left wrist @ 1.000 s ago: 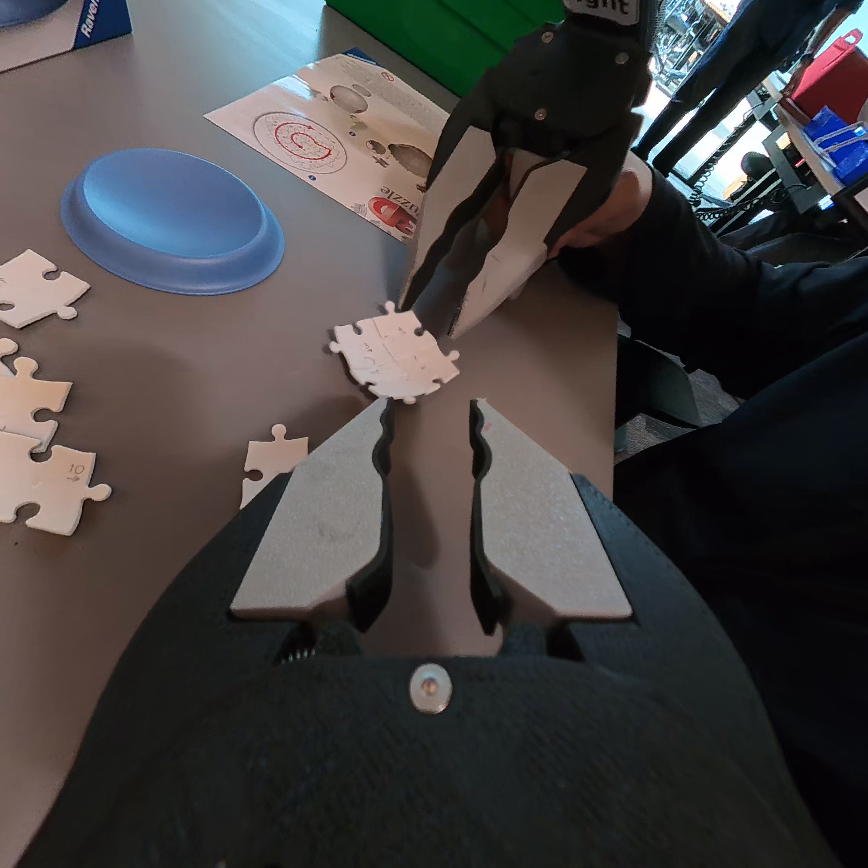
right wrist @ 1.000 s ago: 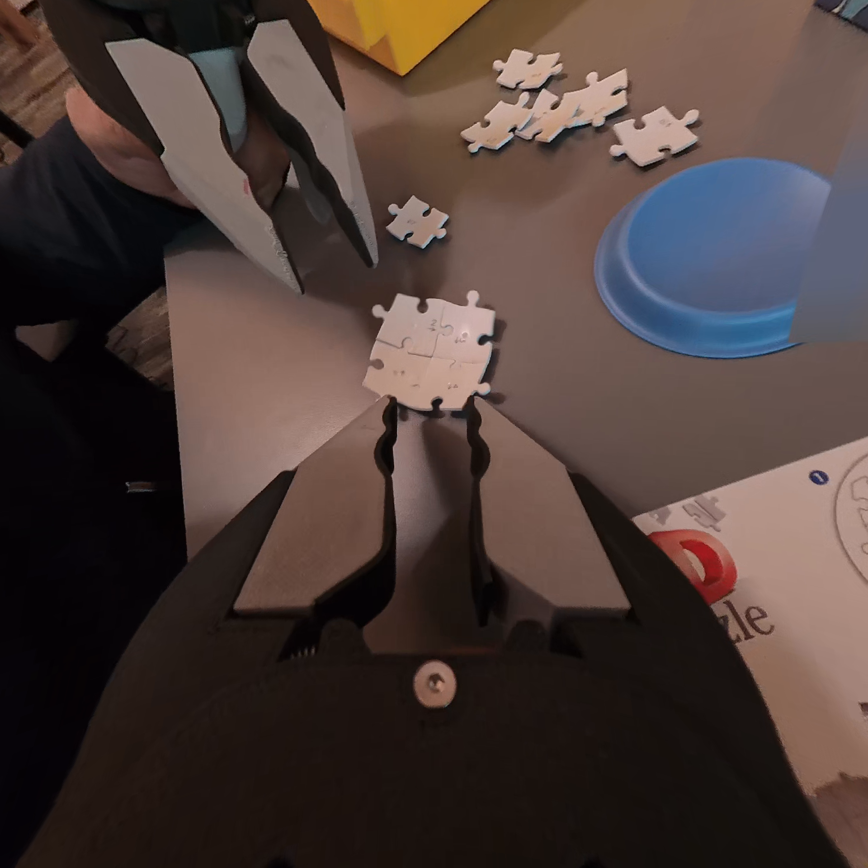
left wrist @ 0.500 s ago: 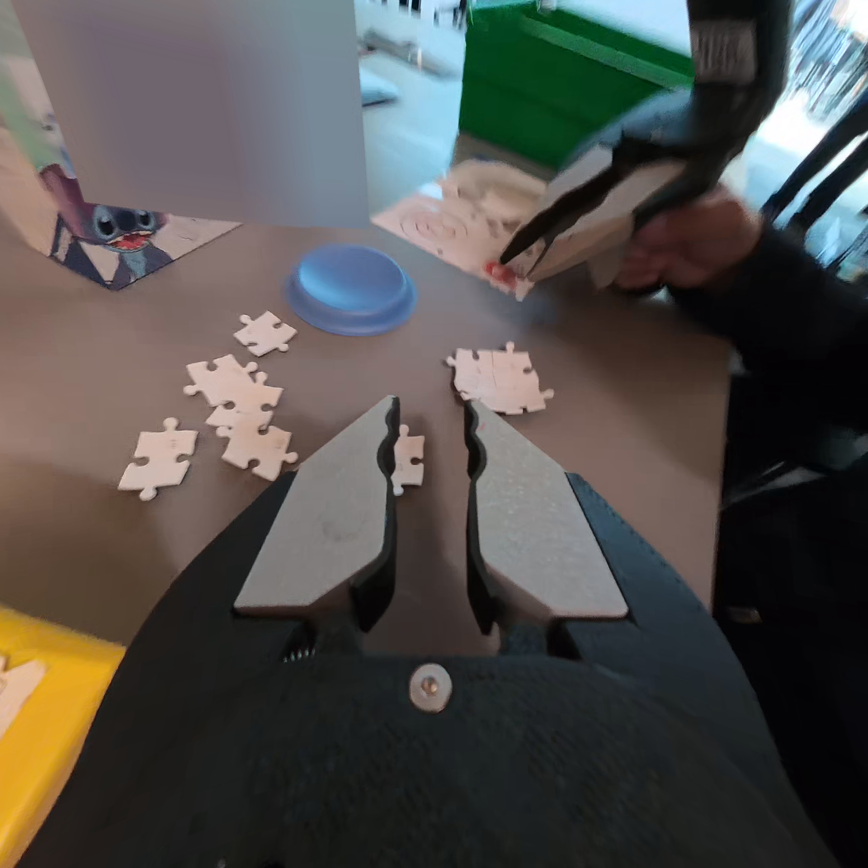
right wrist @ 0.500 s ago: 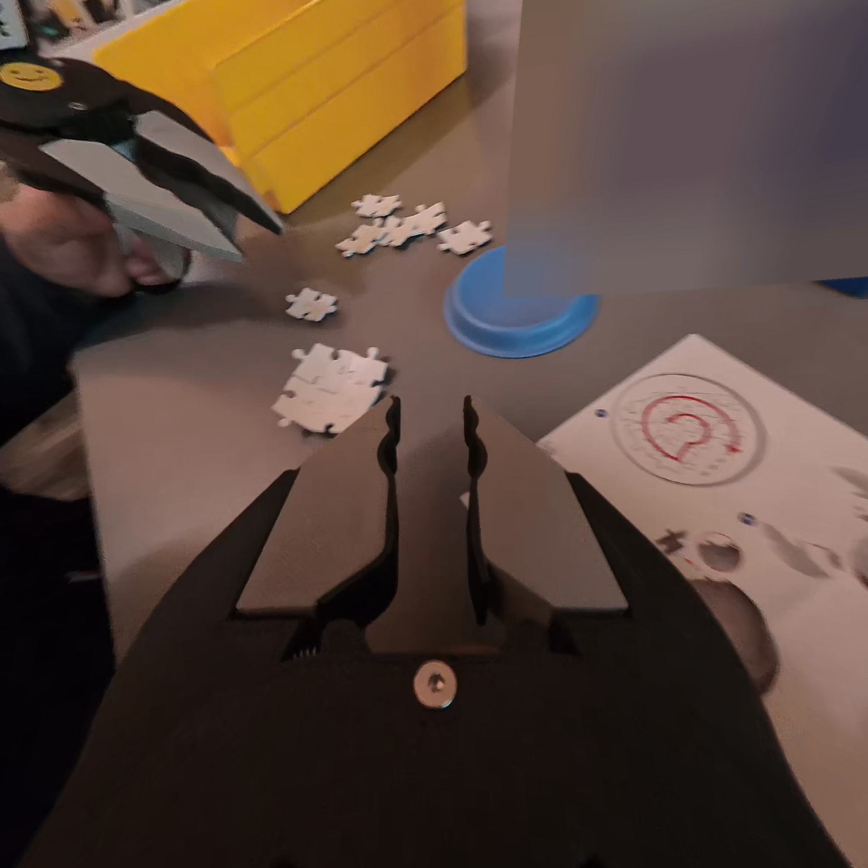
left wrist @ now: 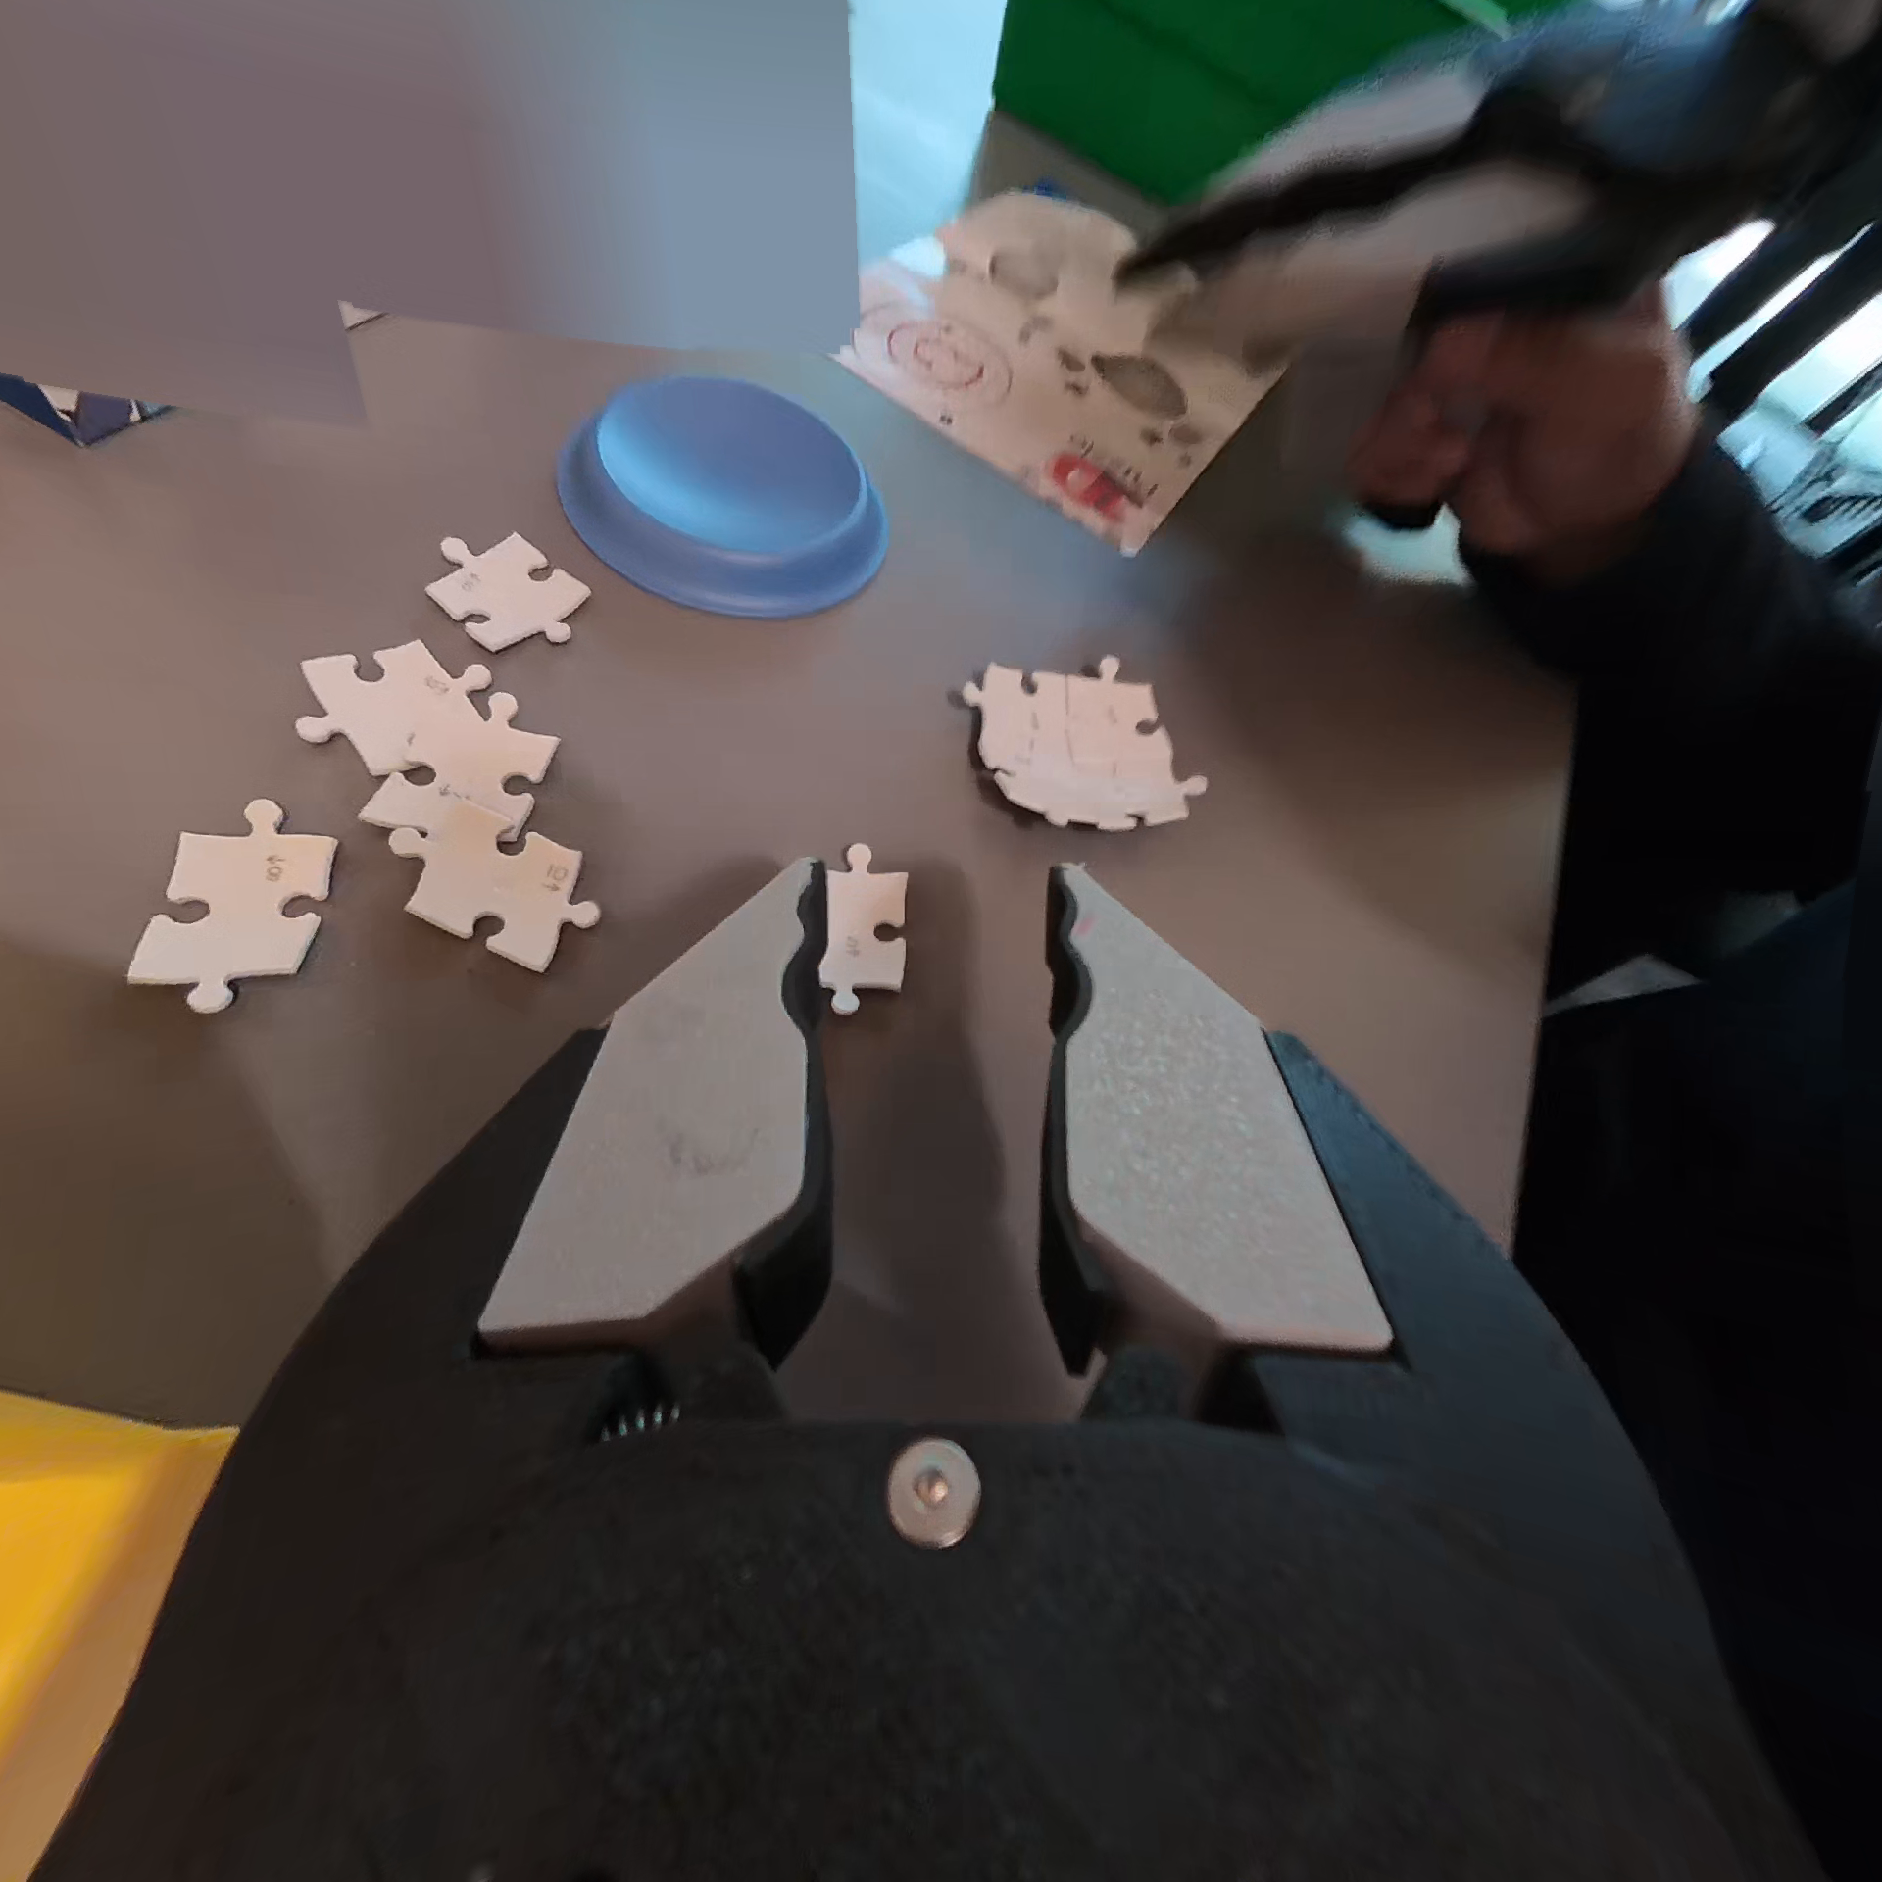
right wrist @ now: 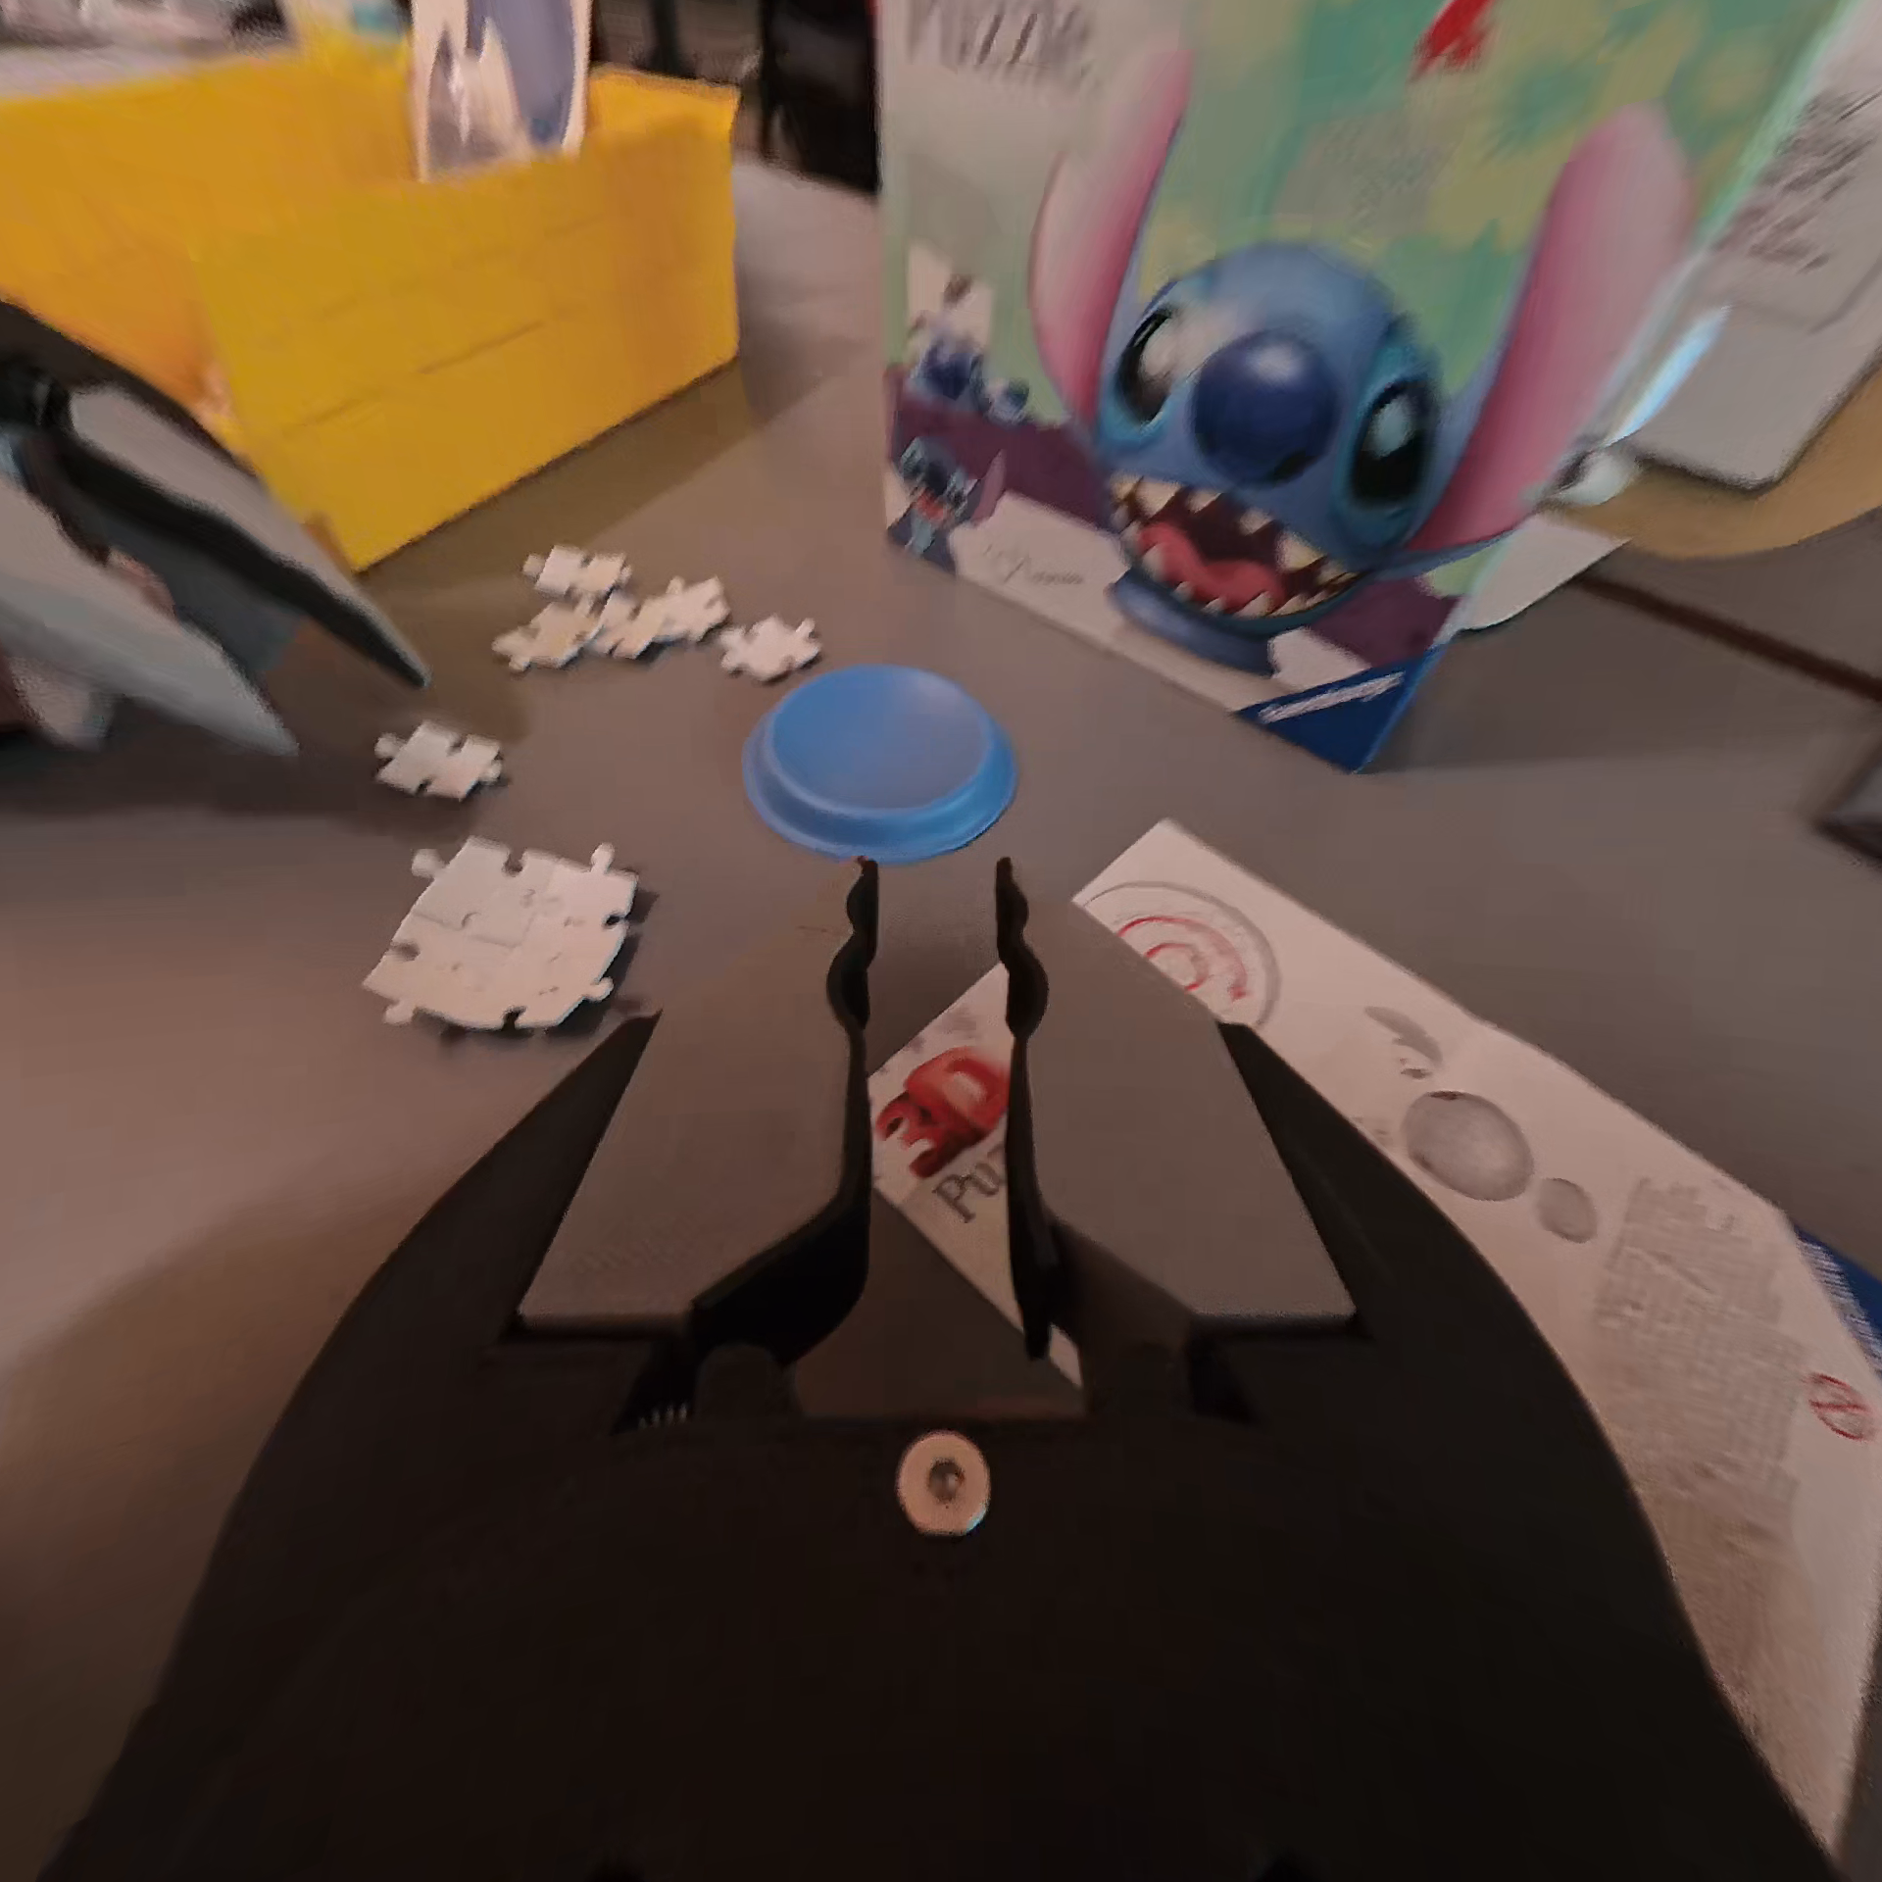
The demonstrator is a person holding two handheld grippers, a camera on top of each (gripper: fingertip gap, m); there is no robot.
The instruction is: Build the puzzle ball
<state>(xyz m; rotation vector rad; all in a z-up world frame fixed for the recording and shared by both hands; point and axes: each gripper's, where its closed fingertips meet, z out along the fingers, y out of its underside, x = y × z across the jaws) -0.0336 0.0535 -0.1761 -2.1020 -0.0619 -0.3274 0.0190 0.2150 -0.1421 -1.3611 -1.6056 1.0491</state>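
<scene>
**Both grippers pulled back from the joined patch**

Since a second ago both grippers have drawn away. Left gripper (left wrist: 932, 881) has its fingers spread wide, empty, over a single white puzzle piece (left wrist: 866, 929) lying long axis away from the camera on the grey table (left wrist: 1273, 713). Right gripper (right wrist: 932, 876), fingers moderately parted, holds nothing above the printed instruction sheet (right wrist: 1528, 1171). Joined white four-piece patch (left wrist: 1085, 749) lies flat beyond; farther off, loose white pieces (left wrist: 448, 774) and the round blue plastic stand (left wrist: 723, 494).

A grey worktop (left wrist: 1273, 652) is seen, on which a blue round base (left wrist: 721, 496), loose white pieces (left wrist: 438, 774), a joined patch (left wrist: 1085, 746) at centre right, and an instruction sheet (left wrist: 1069, 356) at upper right are laid.
</scene>
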